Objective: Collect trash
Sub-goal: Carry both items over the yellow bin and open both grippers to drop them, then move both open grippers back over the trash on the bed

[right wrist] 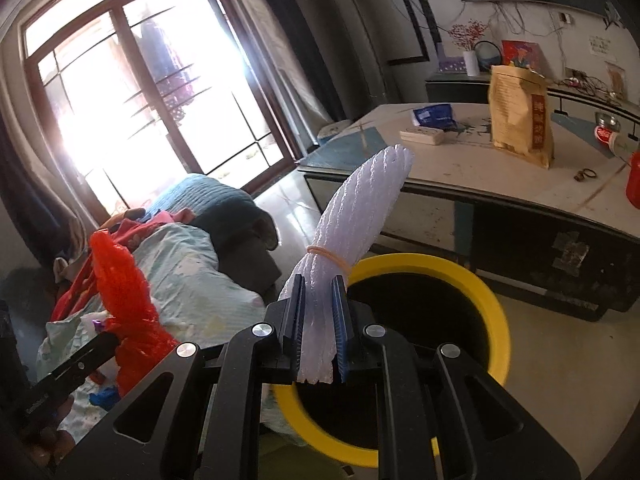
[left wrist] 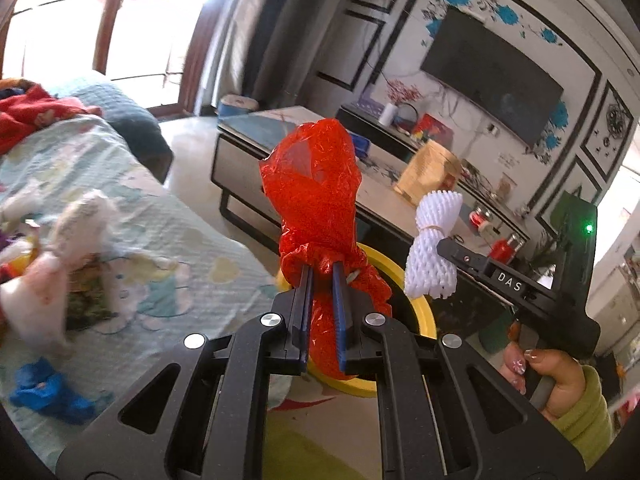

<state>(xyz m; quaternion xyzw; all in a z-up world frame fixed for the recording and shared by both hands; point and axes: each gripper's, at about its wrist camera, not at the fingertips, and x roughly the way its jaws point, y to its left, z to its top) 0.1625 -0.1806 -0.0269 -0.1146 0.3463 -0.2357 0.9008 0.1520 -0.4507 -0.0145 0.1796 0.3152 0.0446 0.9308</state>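
Note:
My left gripper (left wrist: 322, 270) is shut on a crumpled red plastic bag (left wrist: 316, 184) that stands up between its blue pads, over the near rim of a yellow-rimmed bin (left wrist: 424, 312). My right gripper (right wrist: 318, 282) is shut on a white foam net bundle (right wrist: 360, 216) tied with a rubber band, held just left of the bin's (right wrist: 492, 300) dark opening. In the left wrist view the foam bundle (left wrist: 430, 252) hangs at the right gripper's tip (left wrist: 444, 248), right of the bag. The red bag (right wrist: 124, 280) shows at lower left in the right wrist view.
A bed with a pale patterned cover (left wrist: 132, 216) carries white tissue (left wrist: 60, 264), a blue scrap (left wrist: 48, 396) and red cloth (left wrist: 32, 116). A low table (right wrist: 500, 168) behind the bin holds a brown paper bag (right wrist: 520, 116) and small items. A hand in a green sleeve (left wrist: 560, 380) grips the right tool.

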